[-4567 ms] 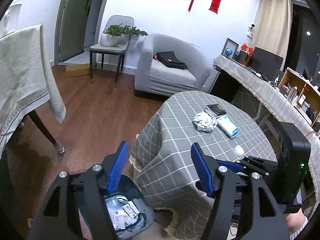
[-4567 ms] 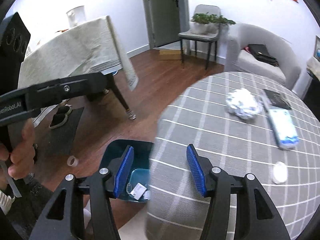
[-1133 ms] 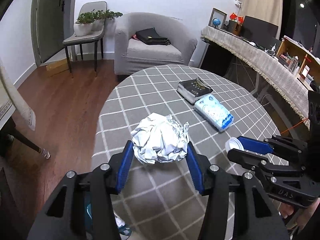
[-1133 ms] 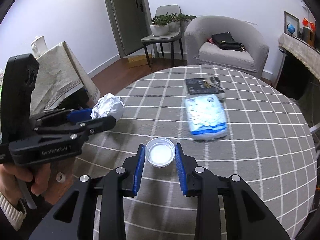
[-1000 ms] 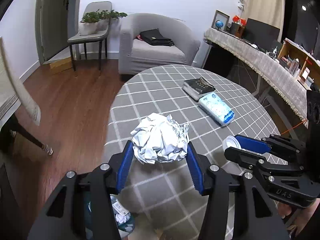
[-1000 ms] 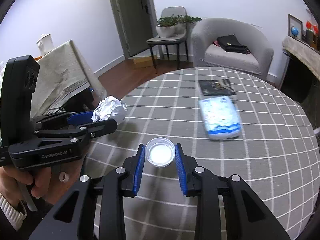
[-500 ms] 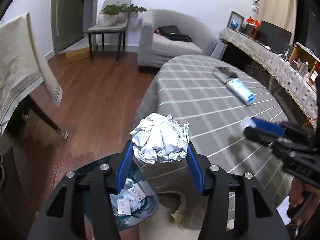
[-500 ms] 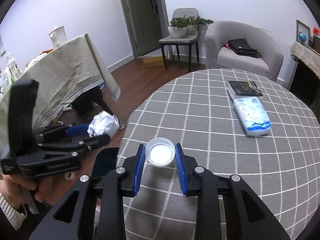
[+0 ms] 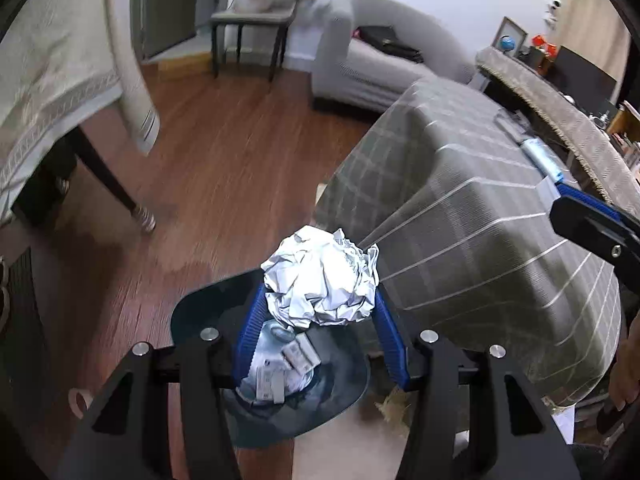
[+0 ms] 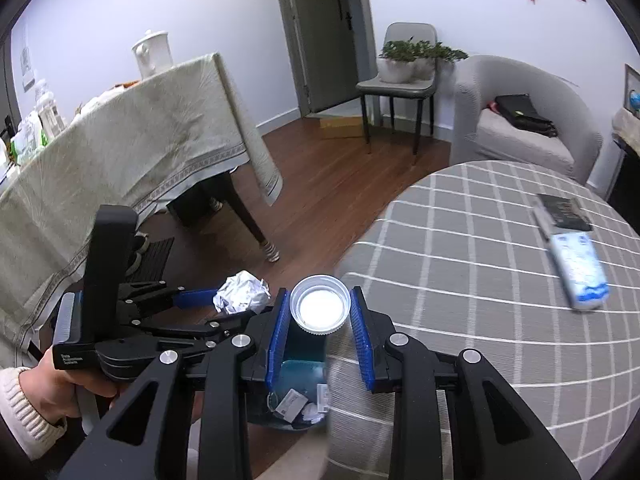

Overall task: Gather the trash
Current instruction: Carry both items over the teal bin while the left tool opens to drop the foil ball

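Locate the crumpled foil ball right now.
The foil ball sits clamped in the left gripper, above the trash bin, beside the round table.

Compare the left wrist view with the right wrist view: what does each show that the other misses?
Only the left wrist view shows the desk along the far wall. Only the right wrist view shows the bottle cap clamped in the right gripper, and the door. Both show the crumpled foil ball pinched in the left gripper, the trash bin below it, and the tissue pack.
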Demonstrator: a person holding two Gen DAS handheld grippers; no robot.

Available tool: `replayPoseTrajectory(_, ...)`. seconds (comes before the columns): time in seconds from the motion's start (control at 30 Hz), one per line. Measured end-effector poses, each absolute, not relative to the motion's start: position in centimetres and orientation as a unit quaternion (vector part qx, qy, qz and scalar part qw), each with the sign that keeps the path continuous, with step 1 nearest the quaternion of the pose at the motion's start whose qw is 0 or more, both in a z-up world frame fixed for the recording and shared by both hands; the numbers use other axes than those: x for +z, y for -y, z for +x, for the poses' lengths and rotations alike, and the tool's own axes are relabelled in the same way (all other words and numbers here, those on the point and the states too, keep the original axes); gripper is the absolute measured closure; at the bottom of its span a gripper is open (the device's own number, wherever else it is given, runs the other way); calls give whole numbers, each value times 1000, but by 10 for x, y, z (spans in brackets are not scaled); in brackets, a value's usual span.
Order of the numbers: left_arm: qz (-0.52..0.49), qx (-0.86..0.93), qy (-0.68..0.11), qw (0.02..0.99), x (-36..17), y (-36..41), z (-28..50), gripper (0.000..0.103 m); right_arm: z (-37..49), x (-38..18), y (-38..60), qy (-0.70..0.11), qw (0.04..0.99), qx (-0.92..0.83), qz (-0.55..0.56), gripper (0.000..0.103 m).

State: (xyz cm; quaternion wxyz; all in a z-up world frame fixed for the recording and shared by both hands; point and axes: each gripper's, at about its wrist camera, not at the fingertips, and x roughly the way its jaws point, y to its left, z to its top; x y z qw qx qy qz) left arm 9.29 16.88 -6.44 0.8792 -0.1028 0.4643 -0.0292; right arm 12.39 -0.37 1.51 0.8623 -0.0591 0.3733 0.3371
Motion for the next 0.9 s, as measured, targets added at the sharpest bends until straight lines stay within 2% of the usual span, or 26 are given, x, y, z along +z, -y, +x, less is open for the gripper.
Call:
replayPoseTrajectory(0.8, -87, -35, -584, 807, -148, -202, 61, 46, 123, -33, -76, -433, 816, 367, -108, 73)
replayPoseTrajectory(0.9, -90, -38, -587, 803, -153, -206, 63, 43, 123, -37, -80, -437, 813, 368, -111, 73)
